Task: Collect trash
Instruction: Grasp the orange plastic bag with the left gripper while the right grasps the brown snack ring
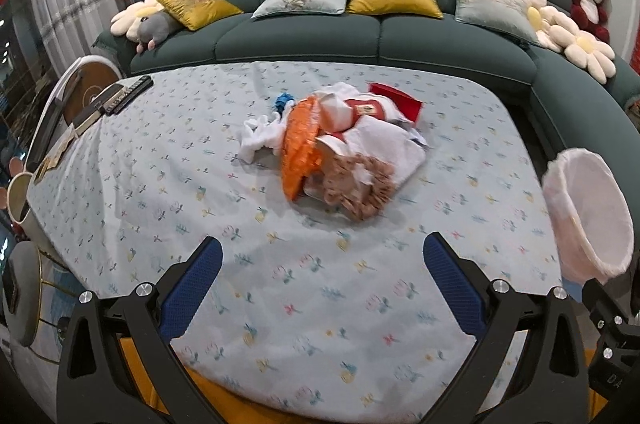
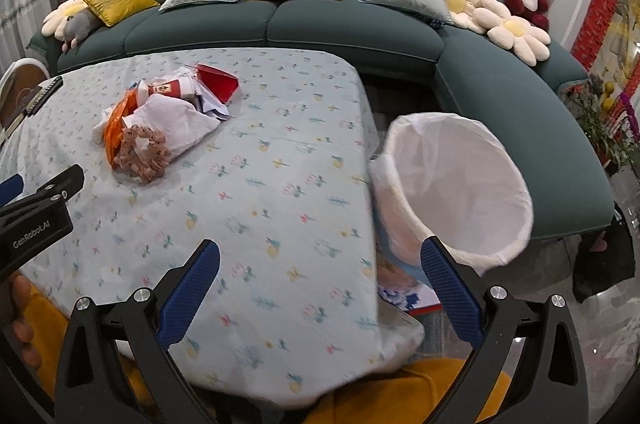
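Note:
A pile of trash lies on the table: an orange wrapper (image 1: 300, 139), white tissues (image 1: 260, 135), a red and white paper cup (image 1: 360, 109), a red carton (image 1: 396, 99) and a brown crumpled wrapper (image 1: 360, 187). The same pile shows in the right wrist view, with the orange wrapper (image 2: 114, 127), cup (image 2: 170, 89) and carton (image 2: 218, 79). A bin with a white liner (image 2: 460, 183) stands off the table's right edge, also in the left wrist view (image 1: 588, 212). My left gripper (image 1: 322, 288) is open and empty, near the table's front edge. My right gripper (image 2: 320, 288) is open and empty over the table's front right corner.
The table has a floral light blue cloth (image 1: 200, 203). Remote controls (image 1: 120, 95) lie at its far left corner. A dark green sofa (image 1: 320, 31) with cushions and plush toys curves behind and to the right. Stools (image 1: 24, 292) stand at the left.

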### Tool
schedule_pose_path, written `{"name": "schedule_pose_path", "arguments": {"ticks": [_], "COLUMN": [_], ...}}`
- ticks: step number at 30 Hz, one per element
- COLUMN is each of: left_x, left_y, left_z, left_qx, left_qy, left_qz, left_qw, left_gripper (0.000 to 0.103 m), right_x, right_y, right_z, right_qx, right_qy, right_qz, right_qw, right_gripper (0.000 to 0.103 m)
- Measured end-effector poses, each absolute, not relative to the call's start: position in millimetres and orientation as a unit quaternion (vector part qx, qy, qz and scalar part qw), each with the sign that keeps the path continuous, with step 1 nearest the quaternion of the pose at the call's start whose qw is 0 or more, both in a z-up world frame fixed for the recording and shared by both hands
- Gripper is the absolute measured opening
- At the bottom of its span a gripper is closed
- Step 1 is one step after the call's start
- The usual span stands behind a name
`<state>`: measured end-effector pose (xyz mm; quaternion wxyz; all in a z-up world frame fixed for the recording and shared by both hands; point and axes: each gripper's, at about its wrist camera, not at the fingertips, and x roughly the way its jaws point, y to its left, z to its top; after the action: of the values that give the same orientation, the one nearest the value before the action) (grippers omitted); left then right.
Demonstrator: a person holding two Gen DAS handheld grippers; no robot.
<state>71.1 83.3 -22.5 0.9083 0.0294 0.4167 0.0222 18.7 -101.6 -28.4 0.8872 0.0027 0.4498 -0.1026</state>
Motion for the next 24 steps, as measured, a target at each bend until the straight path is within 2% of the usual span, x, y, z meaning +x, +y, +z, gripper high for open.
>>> {"name": "schedule_pose_path", "arguments": {"ticks": [18,20,22,24], "left_x": [196,204,214,220], "left_y": [139,140,140,141], "left_z": [-66,-71,-79,-85], "left_qx": [-0.036,-0.041,-0.048,-0.052], "left_qy": [0.452,0.456,0.463,0.473], "left_qz": [0.019,0.012,-0.002,-0.012], "left_qw": [0.891,0.889,0.885,0.879], "left_gripper": [0.096,0.093,0.081,0.074], "right_x": [129,141,152,160], "right_y": [-29,-21,-14,-8], "right_z": [-67,-73,-79,-84], "right_qx": [0.002,0.003,0.005,0.007], "right_qy": [0.468,0.471,0.475,0.480], "right_qz": [-0.031,-0.021,-0.010,-0.001], "right_qw": [0.883,0.882,0.880,0.877], "right_gripper": [0.096,0.095,0.092,0.089]}}
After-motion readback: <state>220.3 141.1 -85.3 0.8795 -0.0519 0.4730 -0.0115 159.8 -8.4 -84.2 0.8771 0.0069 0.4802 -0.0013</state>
